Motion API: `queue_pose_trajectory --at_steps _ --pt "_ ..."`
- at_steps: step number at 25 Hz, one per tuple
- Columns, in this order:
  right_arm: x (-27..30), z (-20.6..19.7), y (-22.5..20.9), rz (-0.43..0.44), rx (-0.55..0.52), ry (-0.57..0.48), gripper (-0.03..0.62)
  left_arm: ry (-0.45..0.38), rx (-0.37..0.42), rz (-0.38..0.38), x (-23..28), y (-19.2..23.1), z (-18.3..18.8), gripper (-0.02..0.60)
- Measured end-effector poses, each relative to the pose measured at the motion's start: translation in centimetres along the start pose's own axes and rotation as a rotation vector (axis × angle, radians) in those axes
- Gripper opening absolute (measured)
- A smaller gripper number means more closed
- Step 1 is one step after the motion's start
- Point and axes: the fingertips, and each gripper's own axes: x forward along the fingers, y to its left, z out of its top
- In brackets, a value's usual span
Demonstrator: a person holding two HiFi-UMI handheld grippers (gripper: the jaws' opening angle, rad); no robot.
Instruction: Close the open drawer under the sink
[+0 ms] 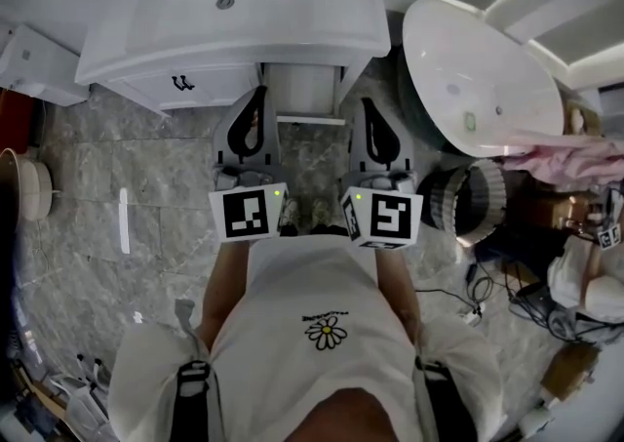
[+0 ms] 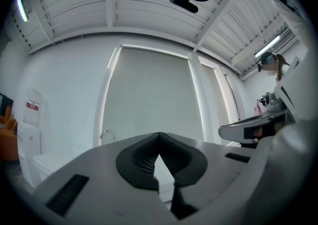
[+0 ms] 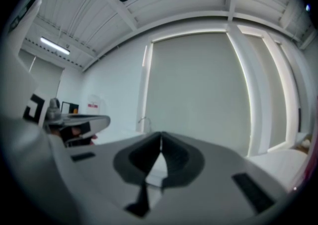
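The white sink vanity (image 1: 234, 30) stands at the top of the head view. From under it a white drawer (image 1: 308, 89) sticks out toward me. My left gripper (image 1: 257, 97) lies along the drawer's left side, shut and holding nothing. On the drawer's right side my right gripper (image 1: 371, 106) is likewise shut and holds nothing. Whether either one touches the drawer I cannot tell. In the left gripper view the jaws (image 2: 159, 137) meet at the tip, with wall and the faucet (image 2: 106, 134) beyond. The right gripper view shows its jaws (image 3: 161, 134) together too, and the faucet (image 3: 144, 119).
A cabinet door with a black handle (image 1: 182, 84) is left of the drawer. A white bathtub (image 1: 483, 69) stands at the right, with a pink cloth (image 1: 575, 157) and cables (image 1: 478, 294) below it. A bucket (image 1: 24, 186) and a white strip (image 1: 124, 221) are on the marble floor at the left.
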Motion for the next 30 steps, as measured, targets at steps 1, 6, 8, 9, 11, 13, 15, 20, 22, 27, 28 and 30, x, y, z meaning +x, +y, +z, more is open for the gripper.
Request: queue_pose_trajectory --at_steps 1,6,8,9,11,13,15,20,22,27,28,30 --pt "0.0 -0.1 -0.1 -0.002 0.000 -0.001 0.029 -0.011 -0.001 0.004 -0.1 0.0 0.2 0.020" --pt "2.2 -1.8 1.1 0.053 -0.030 0.021 0.029 0.005 -0.034 0.019 1.2 1.2 -1.6 0.020" --pt "3.6 -2.6 1.6 0.080 -0.026 -0.002 0.029 0.001 -0.049 0.034 2.3 1.6 -3.1 0.020" --pt "4.0 -3.4 1.7 0.090 -0.008 -0.002 0.029 -0.001 -0.054 0.044 2.5 1.6 -4.0 0.020" --pt "4.5 -5.8 1.7 0.111 0.032 0.029 0.029 0.016 -0.052 0.050 2.5 1.4 -6.7 0.020" --pt "5.8 -8.8 1.1 0.112 0.045 0.061 0.029 0.039 -0.033 0.033 3.2 1.7 -10.0 0.020" --pt "7.4 -11.6 0.5 0.094 0.036 0.071 0.029 0.051 -0.015 0.019 4.3 2.2 -13.4 0.020" --pt "9.2 -18.4 -0.3 0.071 -0.004 0.096 0.029 0.093 -0.026 0.029 5.0 2.5 -21.2 0.020" --pt "9.1 -20.7 0.0 0.082 -0.017 0.113 0.029 0.109 -0.021 0.035 4.5 2.4 -23.6 0.020" --pt "9.1 -24.5 1.4 0.106 -0.025 0.107 0.029 0.146 -0.002 0.036 2.7 2.2 -28.8 0.020" --pt "8.9 -25.3 1.6 0.103 -0.027 0.111 0.029 0.156 0.004 0.034 2.3 2.0 -29.7 0.020" --pt "8.1 -27.3 1.7 0.096 -0.027 0.141 0.029 0.188 0.011 0.032 1.3 1.4 -31.3 0.020"
